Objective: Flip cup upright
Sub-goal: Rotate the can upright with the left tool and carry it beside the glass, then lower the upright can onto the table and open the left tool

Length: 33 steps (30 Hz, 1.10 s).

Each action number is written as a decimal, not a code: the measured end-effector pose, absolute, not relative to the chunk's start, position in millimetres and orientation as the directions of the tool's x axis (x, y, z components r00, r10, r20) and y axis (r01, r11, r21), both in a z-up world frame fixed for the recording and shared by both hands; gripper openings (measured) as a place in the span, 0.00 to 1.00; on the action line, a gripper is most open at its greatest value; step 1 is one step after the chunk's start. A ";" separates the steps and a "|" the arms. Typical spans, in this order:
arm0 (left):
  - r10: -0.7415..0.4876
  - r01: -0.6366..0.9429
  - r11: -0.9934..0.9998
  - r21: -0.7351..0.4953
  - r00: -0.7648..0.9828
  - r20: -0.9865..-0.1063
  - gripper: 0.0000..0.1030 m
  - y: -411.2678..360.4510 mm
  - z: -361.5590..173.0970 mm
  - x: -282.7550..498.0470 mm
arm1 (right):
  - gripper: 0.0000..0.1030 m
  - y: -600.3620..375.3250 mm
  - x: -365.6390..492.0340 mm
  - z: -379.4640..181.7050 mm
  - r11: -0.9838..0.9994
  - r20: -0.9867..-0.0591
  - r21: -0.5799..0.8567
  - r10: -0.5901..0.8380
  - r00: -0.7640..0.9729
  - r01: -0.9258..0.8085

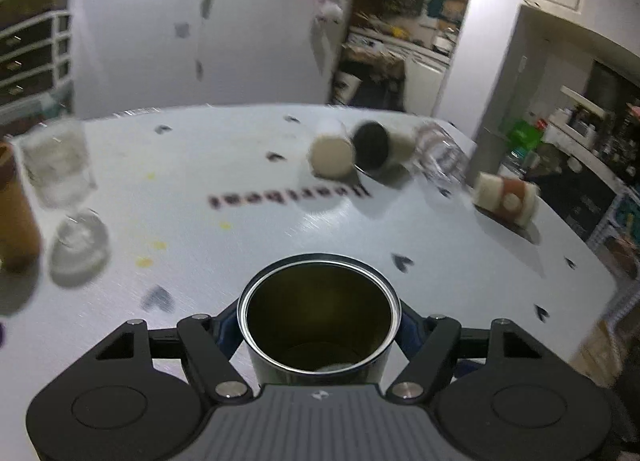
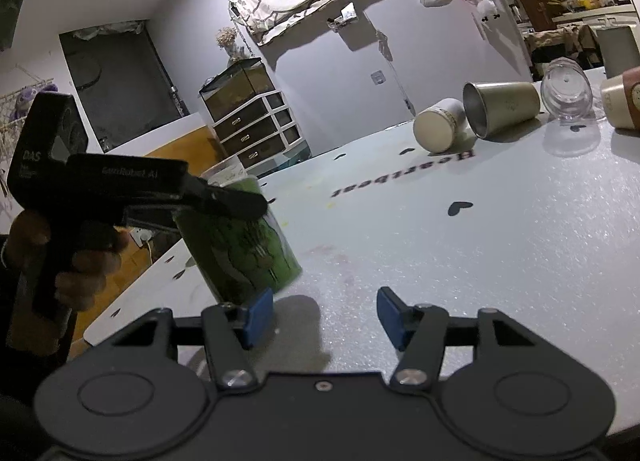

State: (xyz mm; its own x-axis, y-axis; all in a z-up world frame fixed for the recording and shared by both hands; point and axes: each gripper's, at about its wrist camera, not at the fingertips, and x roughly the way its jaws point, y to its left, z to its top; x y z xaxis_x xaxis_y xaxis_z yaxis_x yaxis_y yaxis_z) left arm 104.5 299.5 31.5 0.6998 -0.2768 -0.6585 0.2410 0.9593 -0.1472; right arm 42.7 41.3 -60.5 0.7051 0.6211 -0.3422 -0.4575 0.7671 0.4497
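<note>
My left gripper point(image 1: 319, 321) is shut on a green cup point(image 1: 319, 325) with a steel inside; its open mouth faces up and the cup stands close to upright, slightly tilted. In the right wrist view the same green cup point(image 2: 240, 245) is at the left, on or just above the white table point(image 2: 460, 253), with the left gripper point(image 2: 240, 201) clamped around its upper part. My right gripper point(image 2: 325, 315) is open and empty, low over the table just right of the cup.
Several cups lie on their sides at the far edge: a beige cup point(image 2: 438, 125), a steel cup point(image 2: 502, 107), a clear glass point(image 2: 566, 91) and a brown-banded cup point(image 2: 624, 101). Upright glasses point(image 1: 60, 165) and a brown cup point(image 1: 16, 213) stand at the left.
</note>
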 end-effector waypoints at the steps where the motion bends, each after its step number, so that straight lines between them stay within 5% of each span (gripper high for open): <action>1: -0.252 0.224 0.966 -0.127 0.717 -0.650 0.71 301.4 32.3 107.7 | 0.58 42.1 42.5 -60.0 0.770 -0.343 0.445 0.618 0.707 -0.457; 19: 0.198 -0.214 0.976 0.031 0.828 -0.524 0.71 356.2 26.2 247.5 | 0.61 41.1 37.0 -62.1 0.804 -0.358 0.392 0.581 0.731 -0.448; 33: 0.274 -0.274 0.959 0.075 0.823 -0.497 0.72 359.1 -2.4 271.7 | 0.62 38.7 36.9 -64.0 0.804 -0.363 0.392 0.581 0.728 -0.446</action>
